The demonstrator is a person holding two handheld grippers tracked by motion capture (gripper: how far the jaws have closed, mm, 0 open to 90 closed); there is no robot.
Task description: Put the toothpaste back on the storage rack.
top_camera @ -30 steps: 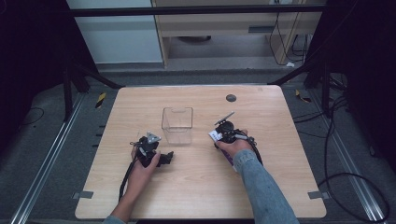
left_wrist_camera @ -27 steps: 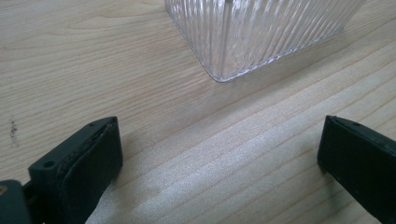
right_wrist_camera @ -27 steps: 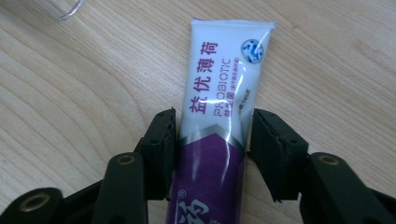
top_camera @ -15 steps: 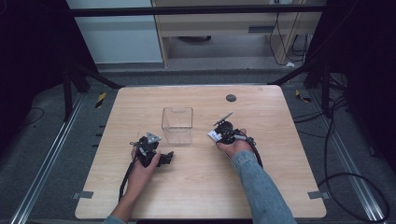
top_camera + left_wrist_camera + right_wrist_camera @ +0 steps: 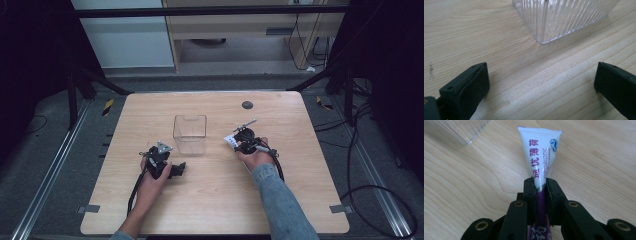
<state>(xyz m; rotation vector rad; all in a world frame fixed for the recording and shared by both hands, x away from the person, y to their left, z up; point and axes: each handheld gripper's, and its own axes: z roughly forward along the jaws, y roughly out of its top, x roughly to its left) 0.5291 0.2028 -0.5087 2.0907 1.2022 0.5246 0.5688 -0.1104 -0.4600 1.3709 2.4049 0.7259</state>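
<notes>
A white and purple toothpaste tube [image 5: 541,152] lies on the wooden table [image 5: 215,200], its flat crimped end pointing away from me. My right gripper [image 5: 540,183] is shut on the tube's middle; its jaws have just been closing with the tube between them. From above, the right gripper [image 5: 235,141] and the tube [image 5: 230,140] sit just right of a clear ribbed plastic container [image 5: 190,134]. My left gripper [image 5: 177,170] rests on the table below and left of the container, open. Between its jaws [image 5: 541,82] is bare wood, with the container's corner [image 5: 559,17] ahead.
A dark round grommet [image 5: 247,105] sits in the table's far right part. Cables trail from both grippers toward the near edge. Metal frame rails and dark floor surround the table.
</notes>
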